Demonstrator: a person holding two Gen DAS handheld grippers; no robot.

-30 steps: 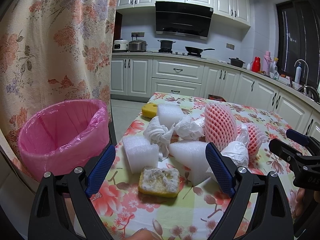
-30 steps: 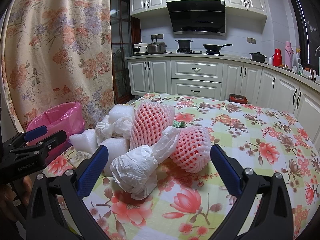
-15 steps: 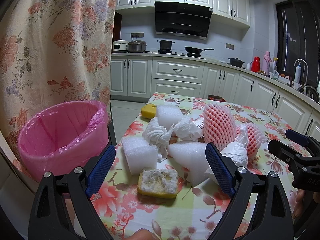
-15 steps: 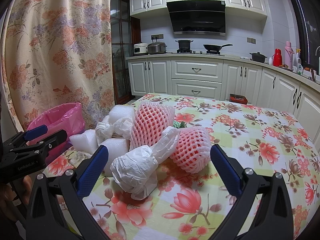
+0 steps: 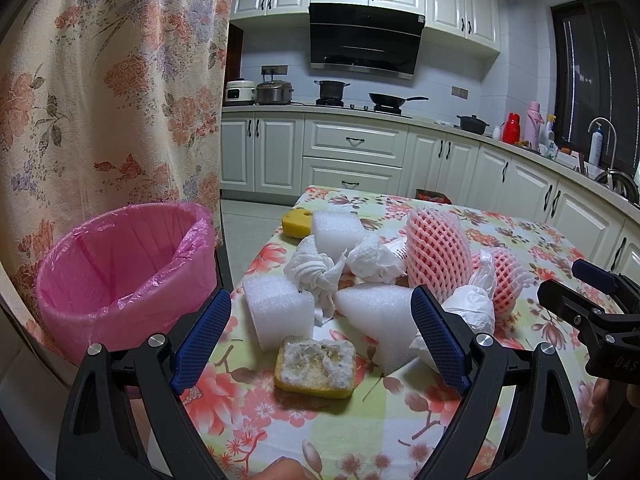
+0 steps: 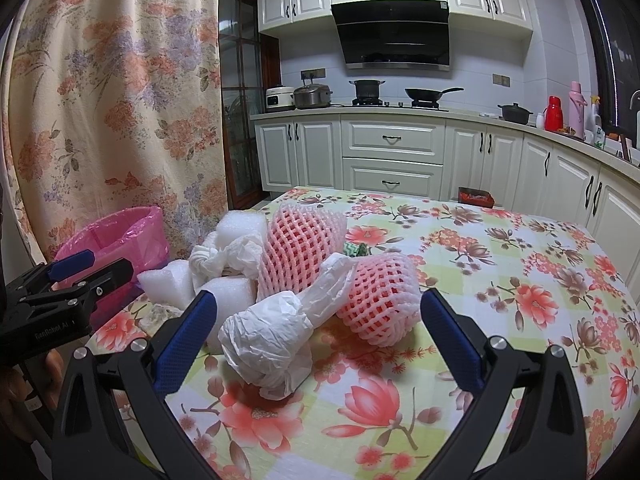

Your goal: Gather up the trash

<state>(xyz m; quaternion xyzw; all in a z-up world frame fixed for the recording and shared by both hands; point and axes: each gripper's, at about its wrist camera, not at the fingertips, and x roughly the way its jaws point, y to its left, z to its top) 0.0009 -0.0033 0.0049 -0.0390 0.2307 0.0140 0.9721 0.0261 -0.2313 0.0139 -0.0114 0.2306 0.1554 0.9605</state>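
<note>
A heap of trash lies on the floral tablecloth (image 5: 360, 432): white foam blocks (image 5: 278, 314), crumpled tissue (image 5: 316, 270), a dirty yellow sponge (image 5: 316, 366), a knotted white plastic bag (image 6: 272, 340) and two pink foam fruit nets (image 6: 380, 304). Left of the table stands a bin lined with a pink bag (image 5: 120, 276). My left gripper (image 5: 320, 338) hovers open just short of the sponge and foam, holding nothing. My right gripper (image 6: 318, 334) is open too, its fingers either side of the plastic bag and the nearer net without touching them.
A floral curtain (image 5: 100, 100) hangs behind the bin. A second yellow sponge (image 5: 296, 222) lies at the table's far left edge. White kitchen cabinets (image 6: 392, 160) and a counter with pots run along the back. The tablecloth's right half (image 6: 520, 280) carries only a small red packet (image 6: 476, 198).
</note>
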